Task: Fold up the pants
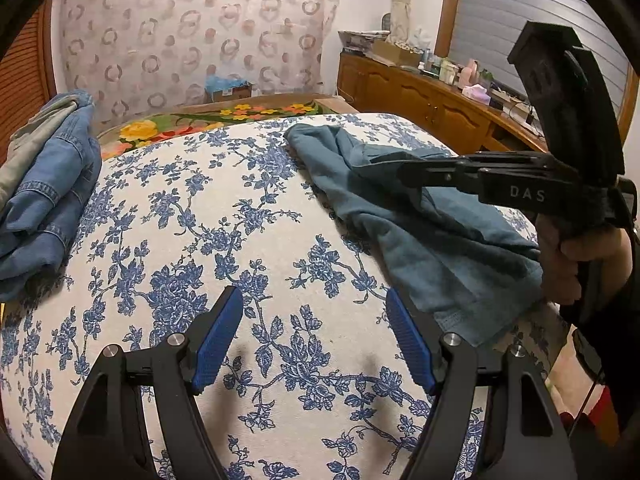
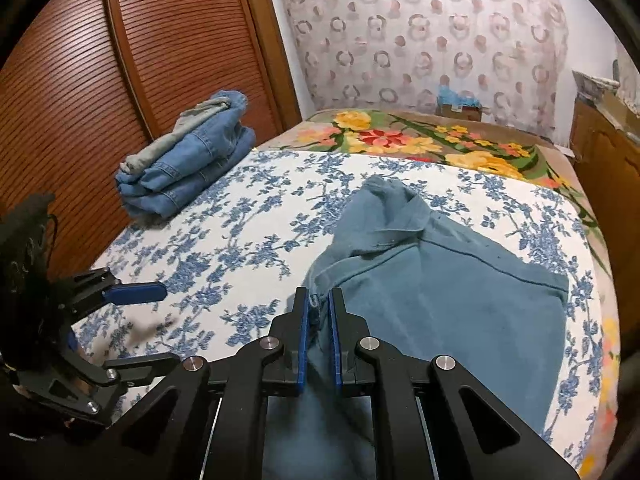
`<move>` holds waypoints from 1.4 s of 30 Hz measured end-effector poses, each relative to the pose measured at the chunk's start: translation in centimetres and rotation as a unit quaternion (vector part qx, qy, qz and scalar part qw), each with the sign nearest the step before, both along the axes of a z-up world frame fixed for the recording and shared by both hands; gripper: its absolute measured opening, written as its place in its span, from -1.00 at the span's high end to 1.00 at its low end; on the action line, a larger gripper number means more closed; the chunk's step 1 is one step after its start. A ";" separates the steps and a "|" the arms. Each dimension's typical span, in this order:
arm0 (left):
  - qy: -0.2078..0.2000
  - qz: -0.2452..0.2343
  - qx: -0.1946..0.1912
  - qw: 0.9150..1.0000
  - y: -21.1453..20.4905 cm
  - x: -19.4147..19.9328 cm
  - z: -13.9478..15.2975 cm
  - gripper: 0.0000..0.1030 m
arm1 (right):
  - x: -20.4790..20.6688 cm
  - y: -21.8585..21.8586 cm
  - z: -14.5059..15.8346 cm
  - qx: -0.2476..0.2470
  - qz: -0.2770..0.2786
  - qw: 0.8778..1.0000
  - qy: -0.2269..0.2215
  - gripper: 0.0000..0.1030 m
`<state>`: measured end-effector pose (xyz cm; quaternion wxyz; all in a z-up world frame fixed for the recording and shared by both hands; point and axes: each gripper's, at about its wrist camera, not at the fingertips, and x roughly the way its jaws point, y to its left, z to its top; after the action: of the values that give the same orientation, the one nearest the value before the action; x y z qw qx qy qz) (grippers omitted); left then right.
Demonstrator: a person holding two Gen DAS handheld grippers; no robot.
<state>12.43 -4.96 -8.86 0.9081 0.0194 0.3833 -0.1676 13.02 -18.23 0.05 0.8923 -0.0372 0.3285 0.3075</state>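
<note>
White letters "DAS" stand on the black body of the right gripper (image 1: 384,168) — seen from the left wrist camera; nothing else in either view can be read.

Soft matt teal cloth pants (image 2: 440,300) lie on a woven floral-print bedspread (image 1: 240,220), beside folded denim (image 2: 188,168) and a slatted, glossy wood door (image 2: 80,80).

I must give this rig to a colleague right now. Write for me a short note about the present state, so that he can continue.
Right gripper: shut on an edge of the teal pants.
Left gripper: open, empty, above the bare floral bedcover.
Teal pants lie loosely spread on the bedcover's right part, not yet neatly folded.
Folded jeans are stacked at the far left corner: done.
Left: probably take another edge with the left gripper and fold.
</note>
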 end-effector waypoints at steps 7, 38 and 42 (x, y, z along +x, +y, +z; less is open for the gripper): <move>-0.003 -0.011 0.003 1.000 -0.8 0.6 0.4 -0.45 | 1.0 -2.6 0.9 0.003 -0.039 0.999 -0.009 0.85; 0.021 -0.060 0.020 0.998 -6.0 6.6 -0.8 -0.45 | 5.6 -9.3 -1.0 -0.051 -0.119 0.991 0.020 0.66; 0.033 -0.058 0.025 0.997 -6.1 7.3 -1.4 -0.45 | 6.3 -9.3 -1.4 -0.072 -0.127 0.989 0.027 0.53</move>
<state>19.72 -11.04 -10.31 0.8829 0.0592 0.4151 -0.2112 19.34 -27.56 -1.39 0.9099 -0.0513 0.3759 0.1679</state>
